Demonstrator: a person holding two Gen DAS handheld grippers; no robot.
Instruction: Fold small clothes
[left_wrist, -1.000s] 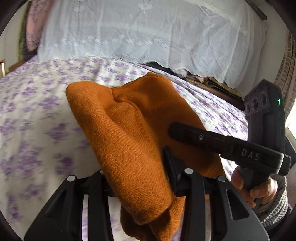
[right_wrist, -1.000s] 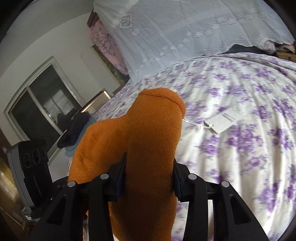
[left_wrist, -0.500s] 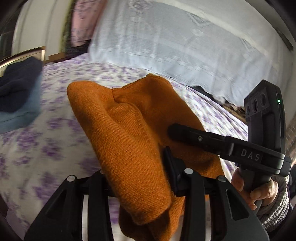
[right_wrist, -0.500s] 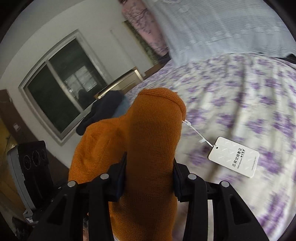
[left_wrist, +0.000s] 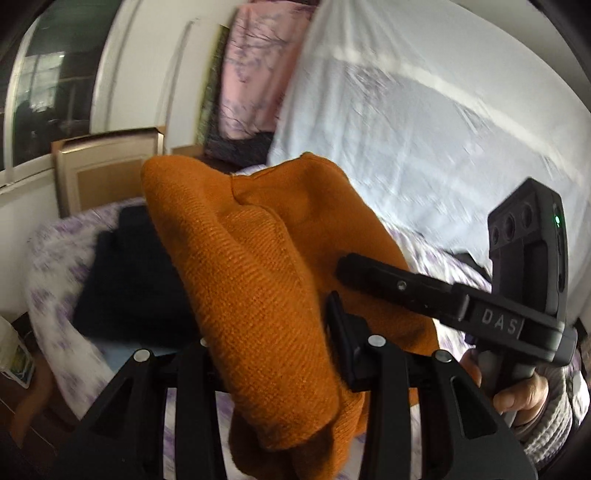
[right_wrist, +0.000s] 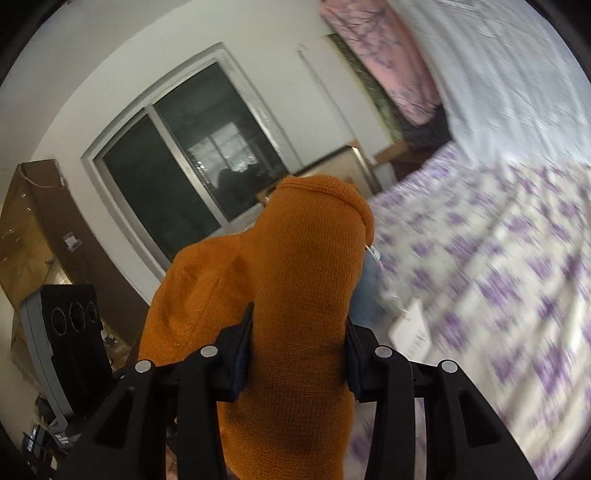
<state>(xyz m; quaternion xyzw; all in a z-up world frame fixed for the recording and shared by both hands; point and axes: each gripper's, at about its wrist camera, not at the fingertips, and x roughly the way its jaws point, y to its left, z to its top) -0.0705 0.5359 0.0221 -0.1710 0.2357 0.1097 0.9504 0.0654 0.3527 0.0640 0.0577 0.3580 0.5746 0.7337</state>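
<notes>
Knitwear aloft: orange garment (left_wrist: 258, 280) clamped in my left claw (left_wrist: 269, 354) and right claw (right_wrist: 299, 354), off the bed (right_wrist: 517, 236) to carry it; dark clothes (left_wrist: 136, 273) at nine o'clock.

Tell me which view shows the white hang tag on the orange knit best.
The right wrist view. The white hang tag hangs there beside the orange knit garment, over the floral bedsheet, though motion-blurred. In the left wrist view the garment fills the middle and the tag cannot be seen.
</notes>
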